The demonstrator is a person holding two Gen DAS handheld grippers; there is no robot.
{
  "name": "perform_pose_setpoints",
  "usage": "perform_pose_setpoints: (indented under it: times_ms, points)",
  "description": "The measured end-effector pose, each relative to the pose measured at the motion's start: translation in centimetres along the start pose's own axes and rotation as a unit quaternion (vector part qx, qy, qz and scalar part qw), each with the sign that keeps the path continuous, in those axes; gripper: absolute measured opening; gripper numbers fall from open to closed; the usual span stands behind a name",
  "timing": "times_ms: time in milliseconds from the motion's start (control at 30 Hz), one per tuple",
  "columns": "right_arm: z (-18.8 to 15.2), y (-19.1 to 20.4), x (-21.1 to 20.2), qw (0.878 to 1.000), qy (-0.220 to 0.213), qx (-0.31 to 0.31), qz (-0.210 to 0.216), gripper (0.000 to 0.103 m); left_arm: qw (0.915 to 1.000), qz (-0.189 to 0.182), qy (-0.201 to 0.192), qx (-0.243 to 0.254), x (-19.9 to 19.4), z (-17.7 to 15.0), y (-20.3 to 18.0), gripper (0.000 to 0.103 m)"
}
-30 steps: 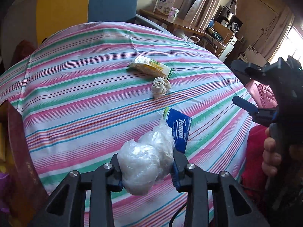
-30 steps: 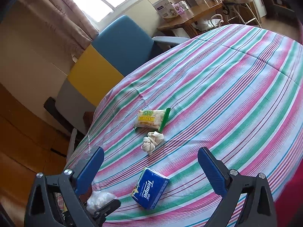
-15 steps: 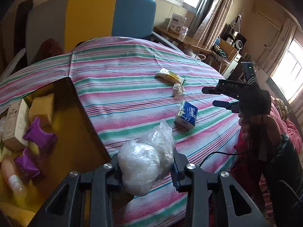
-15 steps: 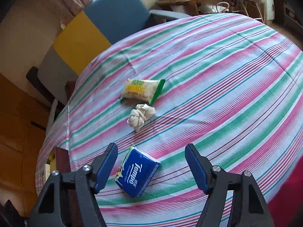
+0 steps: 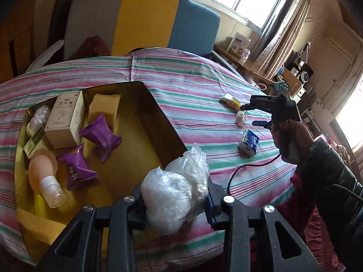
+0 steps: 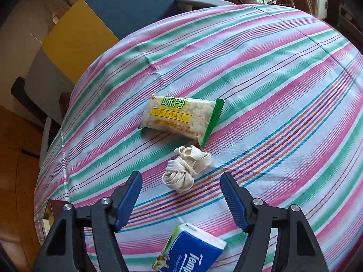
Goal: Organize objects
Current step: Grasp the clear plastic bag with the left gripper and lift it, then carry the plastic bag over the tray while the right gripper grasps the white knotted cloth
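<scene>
My left gripper (image 5: 175, 198) is shut on a crumpled clear plastic bag (image 5: 174, 192), held over the near right corner of a gold tin box (image 5: 158, 111). The box holds a cream carton (image 5: 65, 119), two purple sachets (image 5: 99, 136), a yellow sponge (image 5: 104, 108) and a peach bottle (image 5: 45, 174). My right gripper (image 6: 181, 195) is open above a knotted white lace (image 6: 185, 170), with a blue Tempo tissue pack (image 6: 192, 251) below it and a green snack packet (image 6: 179, 115) beyond. The right gripper also shows in the left wrist view (image 5: 256, 113).
The round table has a striped cloth (image 6: 283, 90). A grey, yellow and blue chair (image 5: 140, 20) stands behind it. A cable (image 5: 249, 170) trails from the right gripper across the cloth. Shelves and a side table line the far wall.
My left gripper has carried the plastic bag left, from over the cloth to over the tin box. My right gripper has moved forward past the tissue pack to over the lace.
</scene>
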State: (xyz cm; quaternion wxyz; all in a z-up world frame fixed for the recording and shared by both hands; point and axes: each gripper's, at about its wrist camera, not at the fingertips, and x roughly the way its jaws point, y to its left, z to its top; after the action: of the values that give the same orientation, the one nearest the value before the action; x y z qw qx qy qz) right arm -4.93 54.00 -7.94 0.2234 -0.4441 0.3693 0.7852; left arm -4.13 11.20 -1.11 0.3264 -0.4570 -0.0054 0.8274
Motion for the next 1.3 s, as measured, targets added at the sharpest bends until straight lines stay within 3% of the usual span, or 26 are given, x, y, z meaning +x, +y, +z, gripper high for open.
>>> perform_pose_setpoints:
  times_ms: [167,333,367,400,500,633,767,1033,1300]
  points:
    - [0.1,-0.6,1.1,1.0,-0.005,0.013,0.012,0.072,0.9998,0.011,-0.001,-0.014,-0.6,-0.5,1.2,0.036]
    - [0.9,-0.4,2.1,1.0,-0.01,0.005,0.01,0.061,0.9997,0.018,0.0,-0.014,-0.7,-0.7,1.3,0.036]
    - [1.0,-0.1,2.2,1.0,-0.013,-0.009,0.001,0.054,0.9997,0.019,0.0,-0.013,-0.7,-0.7,1.2,0.036]
    - [1.1,0.2,2.4,1.0,-0.016,-0.024,-0.012,0.038,0.9997,0.019,0.0,-0.014,-0.8,-0.7,1.2,0.036]
    - [0.8,1.6,2.6,0.997,-0.009,-0.076,-0.022,0.035,0.9996,0.023,-0.001,-0.018,-1.0,-0.9,1.4,0.036]
    - [-0.6,4.4,3.0,0.987,0.001,-0.158,-0.024,0.035,0.9989,0.035,-0.004,-0.03,-1.7,-1.3,2.1,0.036]
    - [-1.5,5.5,3.8,0.979,0.022,-0.199,-0.021,0.037,0.9973,0.053,-0.013,-0.05,-3.1,-1.9,3.5,0.036]
    - [-1.7,5.5,4.0,0.976,0.019,-0.217,-0.025,0.038,0.9915,0.096,-0.022,-0.085,-5.5,-3.6,6.6,0.036]
    - [-2.6,6.1,3.7,0.967,0.012,-0.251,-0.045,0.041,0.9904,0.096,-0.02,-0.097,-5.7,-4.4,7.2,0.036]
